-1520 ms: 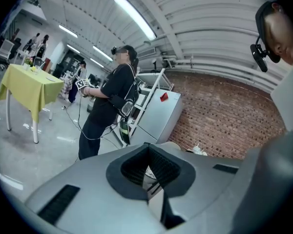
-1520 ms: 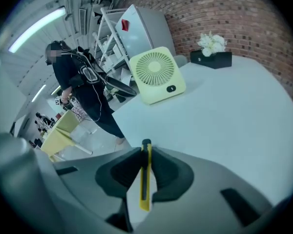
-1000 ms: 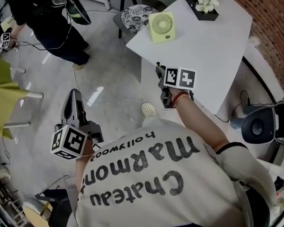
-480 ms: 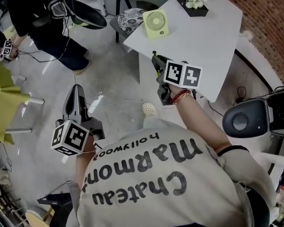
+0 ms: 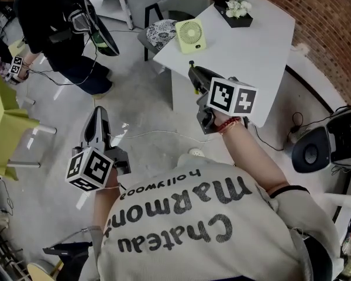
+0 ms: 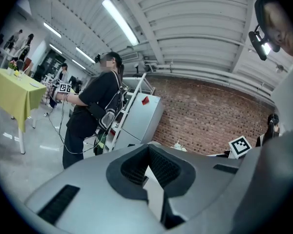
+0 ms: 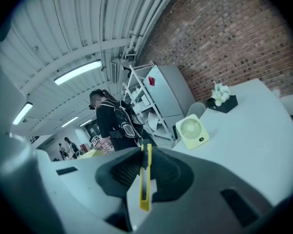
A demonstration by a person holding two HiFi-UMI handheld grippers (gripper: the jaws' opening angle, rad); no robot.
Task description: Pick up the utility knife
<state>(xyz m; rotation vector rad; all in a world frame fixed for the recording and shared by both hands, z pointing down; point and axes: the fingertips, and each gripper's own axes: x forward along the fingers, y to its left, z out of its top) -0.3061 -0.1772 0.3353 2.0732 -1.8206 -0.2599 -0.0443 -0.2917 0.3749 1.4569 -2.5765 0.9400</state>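
Brick wall (image 5: pixel 327 34) behind, white desk (image 5: pixel 263 45) carrying green fan (image 5: pixel 190 35) and flower box (image 5: pixel 234 10), grey floor (image 5: pixel 146 98) below. Right gripper (image 5: pixel 193 75) had utility knife (image 7: pixel 145 179) off desk, its thin yellow body pinched edge-on between jaws. Left gripper (image 5: pixel 98 115) hung over floor, jaws together, nothing in them.

To do it well: steady squeeze, straight lift, no wrist roll — slim handle could pivot in pads. Blade end away from person in black (image 5: pixel 58 28).

Against a second earlier — right gripper stood higher and nearer head camera; left gripper only crept forward.
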